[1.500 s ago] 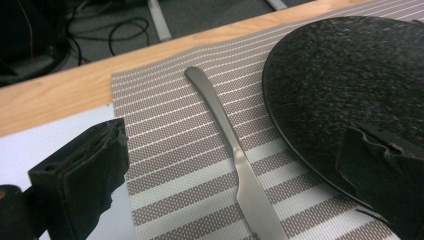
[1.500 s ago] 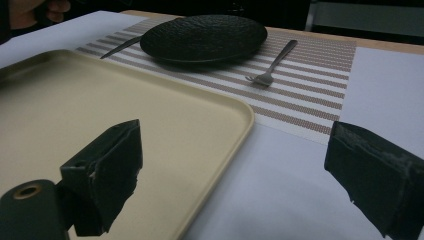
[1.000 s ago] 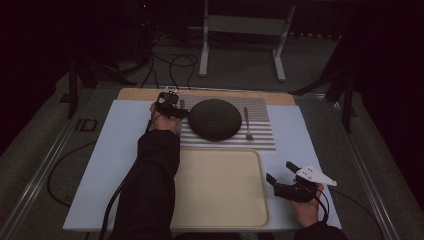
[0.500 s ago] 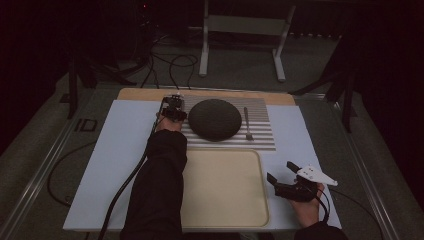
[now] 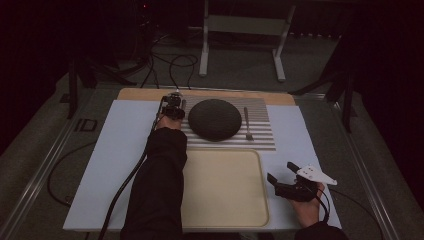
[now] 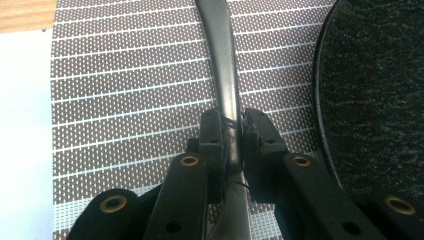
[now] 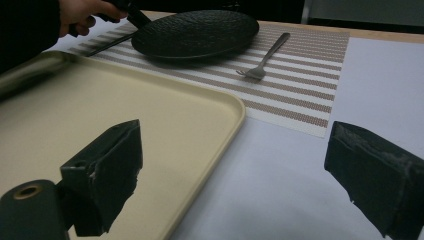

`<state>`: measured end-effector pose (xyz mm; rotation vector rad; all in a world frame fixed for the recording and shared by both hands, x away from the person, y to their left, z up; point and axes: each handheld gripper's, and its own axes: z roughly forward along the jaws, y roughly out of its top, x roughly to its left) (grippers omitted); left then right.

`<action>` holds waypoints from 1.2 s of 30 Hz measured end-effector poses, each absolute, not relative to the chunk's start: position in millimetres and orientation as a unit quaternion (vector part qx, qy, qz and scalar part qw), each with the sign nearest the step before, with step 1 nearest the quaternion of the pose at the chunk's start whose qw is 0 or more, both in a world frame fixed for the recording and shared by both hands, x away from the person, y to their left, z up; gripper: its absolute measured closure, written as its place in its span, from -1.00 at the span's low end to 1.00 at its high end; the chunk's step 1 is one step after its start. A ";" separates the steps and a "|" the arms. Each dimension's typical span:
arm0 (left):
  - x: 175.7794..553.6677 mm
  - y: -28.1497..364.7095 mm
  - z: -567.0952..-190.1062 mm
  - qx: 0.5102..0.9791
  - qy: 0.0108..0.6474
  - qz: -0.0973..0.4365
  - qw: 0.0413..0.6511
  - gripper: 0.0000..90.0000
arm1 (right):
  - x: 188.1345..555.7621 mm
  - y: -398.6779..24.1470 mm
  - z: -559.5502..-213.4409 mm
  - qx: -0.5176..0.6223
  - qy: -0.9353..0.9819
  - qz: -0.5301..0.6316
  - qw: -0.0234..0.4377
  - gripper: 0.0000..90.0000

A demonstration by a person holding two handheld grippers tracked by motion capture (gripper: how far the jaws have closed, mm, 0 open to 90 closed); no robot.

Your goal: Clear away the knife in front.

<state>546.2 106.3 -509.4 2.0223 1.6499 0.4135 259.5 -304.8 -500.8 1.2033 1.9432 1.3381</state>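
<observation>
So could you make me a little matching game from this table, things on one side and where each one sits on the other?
Things:
1. knife
2. fork
3. plate
4. tray

Places:
A. middle of the striped mat
B. right of the plate
C. nearest the person, bare
D. clamped in the left gripper

Pairs: 1-D, 2-B, 3-A, 4-C
</observation>
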 end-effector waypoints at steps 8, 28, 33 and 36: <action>541.6 113.5 -508.8 0.743 0.602 0.159 0.247 0.80 | 259.8 -304.6 -501.2 0.441 0.712 0.489 0.244 -0.81; 533.1 119.7 -492.1 0.732 0.603 0.178 0.263 0.80 | 259.9 -303.7 -501.0 0.439 0.714 0.487 0.245 -0.81; 527.5 120.1 -487.8 0.731 0.600 0.182 0.270 0.80 | 260.0 -303.6 -501.0 0.439 0.714 0.487 0.246 -0.81; 524.4 119.5 -485.6 0.732 0.597 0.185 0.271 0.80 | 259.7 -302.8 -500.8 0.439 0.714 0.488 0.245 -0.81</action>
